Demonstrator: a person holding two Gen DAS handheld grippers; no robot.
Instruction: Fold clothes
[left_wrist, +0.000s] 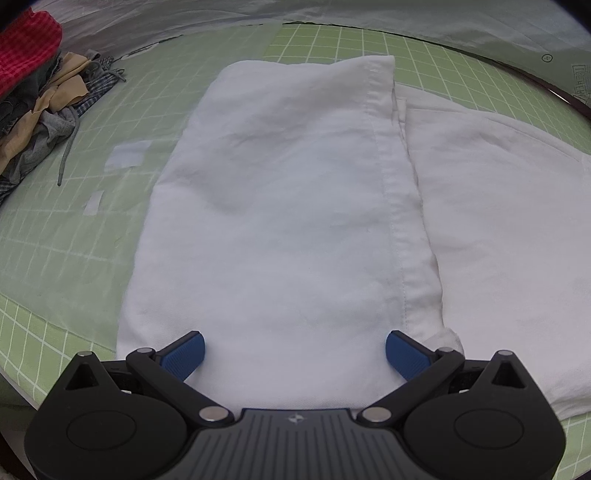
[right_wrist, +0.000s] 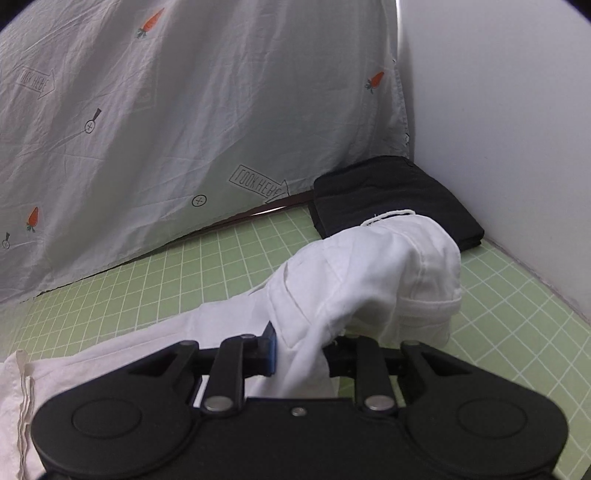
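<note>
A white garment lies flat on the green grid mat, with one layer folded over and a stitched hem running down its right side. My left gripper is open, its blue pads spread just above the garment's near edge, holding nothing. In the right wrist view my right gripper is shut on a bunched end of the white garment, lifted off the mat so the cloth humps up. Its right fingertip is hidden by the cloth.
A heap of unfolded clothes in red, tan and grey lies at the mat's far left. A folded black garment sits in the far right corner by a white wall. A printed grey sheet hangs behind the mat.
</note>
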